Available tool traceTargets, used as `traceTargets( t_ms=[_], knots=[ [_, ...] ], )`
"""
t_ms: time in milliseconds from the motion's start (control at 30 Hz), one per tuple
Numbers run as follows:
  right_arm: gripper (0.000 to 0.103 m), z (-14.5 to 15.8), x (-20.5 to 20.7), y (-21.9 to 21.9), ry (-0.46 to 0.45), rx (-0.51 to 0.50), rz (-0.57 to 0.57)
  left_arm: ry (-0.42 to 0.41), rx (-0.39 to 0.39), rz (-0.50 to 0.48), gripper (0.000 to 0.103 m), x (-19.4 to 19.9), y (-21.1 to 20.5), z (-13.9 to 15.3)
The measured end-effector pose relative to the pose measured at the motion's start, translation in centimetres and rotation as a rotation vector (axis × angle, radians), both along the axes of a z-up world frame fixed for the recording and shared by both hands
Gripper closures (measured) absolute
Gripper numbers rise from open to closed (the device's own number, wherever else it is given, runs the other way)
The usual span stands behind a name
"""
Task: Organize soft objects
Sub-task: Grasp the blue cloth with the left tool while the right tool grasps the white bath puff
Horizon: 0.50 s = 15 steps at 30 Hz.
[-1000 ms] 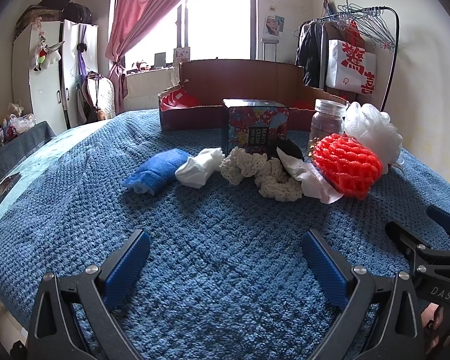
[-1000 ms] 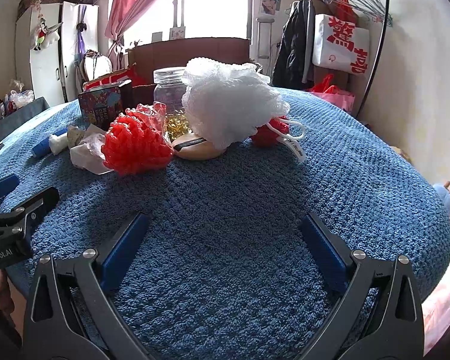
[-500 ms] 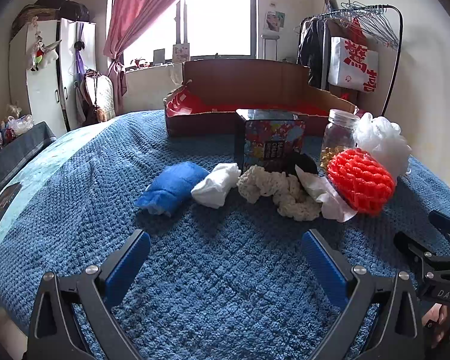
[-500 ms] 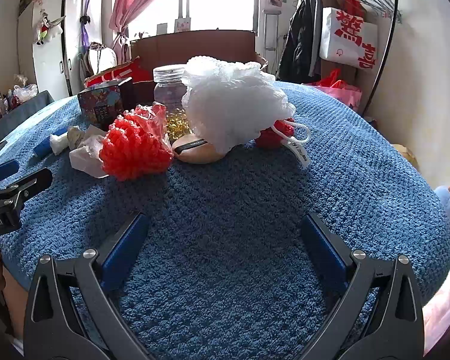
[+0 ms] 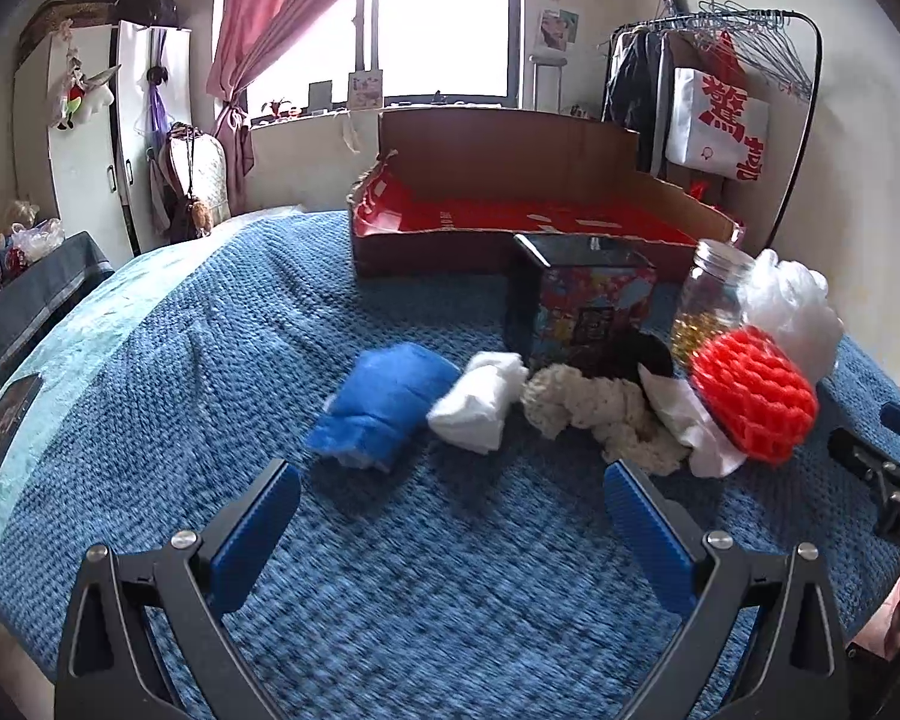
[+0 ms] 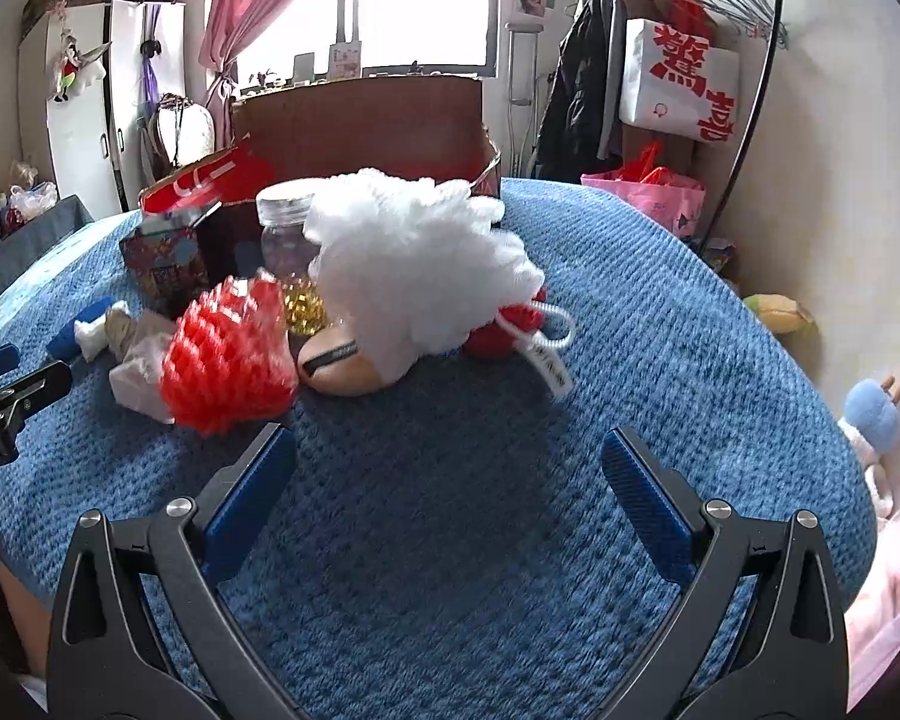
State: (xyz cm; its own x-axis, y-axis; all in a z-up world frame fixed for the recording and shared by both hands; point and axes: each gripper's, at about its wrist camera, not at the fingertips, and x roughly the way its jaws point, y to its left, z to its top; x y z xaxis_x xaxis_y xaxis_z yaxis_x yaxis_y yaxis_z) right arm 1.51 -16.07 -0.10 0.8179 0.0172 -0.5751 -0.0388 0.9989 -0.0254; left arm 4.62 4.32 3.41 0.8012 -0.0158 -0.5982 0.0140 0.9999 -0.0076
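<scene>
A: Where do our claws stand?

B: Our left gripper [image 5: 450, 474] hangs over the blue blanket [image 5: 210, 360] with its fingers spread wide and nothing between them. Our right gripper [image 6: 447, 444] is just the same: spread wide, empty, above bare blanket.

A: And the soft things?

B: Ahead of the left gripper we see a row of them. The blue cloth roll [image 5: 384, 405] lies nearest, just beyond the left fingertip, and the white cloth roll [image 5: 480, 399] touches its right side. Then come the cream crocheted piece [image 5: 594, 408], a white crumpled cloth [image 5: 687, 420] and the red mesh sponge [image 5: 750, 402], which sits right of our gripper's line.

A: What about from the right side?

B: There the red mesh sponge [image 6: 228, 354] sits just past the left fingertip. The white bath pouf [image 6: 414, 264] lies farther ahead, near centre, resting against a tan oval object [image 6: 339, 369].

A: Anything behind them?

B: A glass jar [image 5: 714, 294], a patterned tin box [image 5: 588, 300], and an open cardboard box [image 5: 510, 180] at the back.
</scene>
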Motion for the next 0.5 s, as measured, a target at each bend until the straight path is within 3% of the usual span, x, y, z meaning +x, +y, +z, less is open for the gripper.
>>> traceTargets(
  t_ms=[500],
  knots=[
    [0.000,2.3,4.4,-0.1,0.026,0.010,0.045,0.137,-0.022,-0.058,0.002,4.3,3.6,0.6]
  ],
)
